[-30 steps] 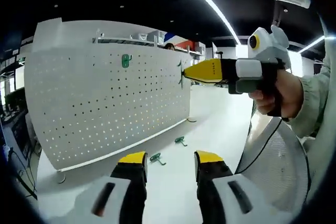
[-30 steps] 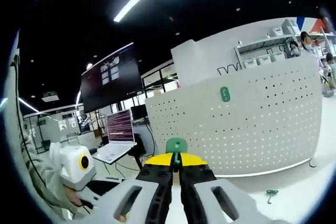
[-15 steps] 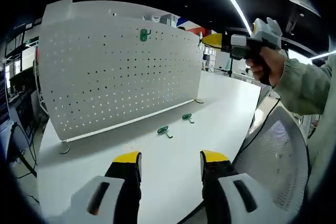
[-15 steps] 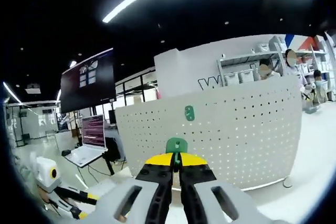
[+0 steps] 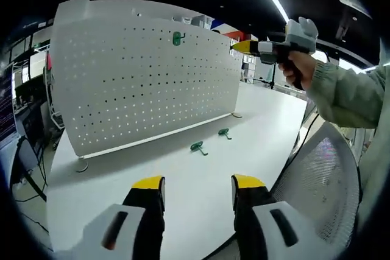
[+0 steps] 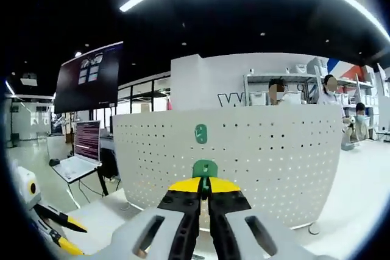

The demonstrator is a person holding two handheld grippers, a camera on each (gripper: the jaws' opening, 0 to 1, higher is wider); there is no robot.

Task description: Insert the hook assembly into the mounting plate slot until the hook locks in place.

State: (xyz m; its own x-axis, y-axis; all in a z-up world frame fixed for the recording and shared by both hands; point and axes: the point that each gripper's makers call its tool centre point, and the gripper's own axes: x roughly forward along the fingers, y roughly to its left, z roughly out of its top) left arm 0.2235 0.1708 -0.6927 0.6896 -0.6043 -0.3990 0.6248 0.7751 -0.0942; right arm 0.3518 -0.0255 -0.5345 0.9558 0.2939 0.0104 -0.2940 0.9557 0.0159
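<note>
Green plastic hook (image 6: 205,168) sits pinched between the closed jaws of my right gripper (image 6: 205,188), facing the white perforated mounting board (image 6: 268,162) well clear of a green hook (image 6: 200,133) already hung near its top edge. My left gripper (image 5: 197,184) hangs open with nothing in it above the white table (image 5: 183,181), where two spare green hooks (image 5: 196,147) lie. I judge the approach should be square to a free row of holes, pressing straight in until it seats.

Upright white perforated metal pegboard panel (image 5: 143,83): blocks the table's far side; one green plastic hook (image 5: 178,38) mounted near its top edge. White tabletop (image 5: 183,181) before it: open, save two loose green hooks (image 5: 197,147) lying near the panel's foot.
</note>
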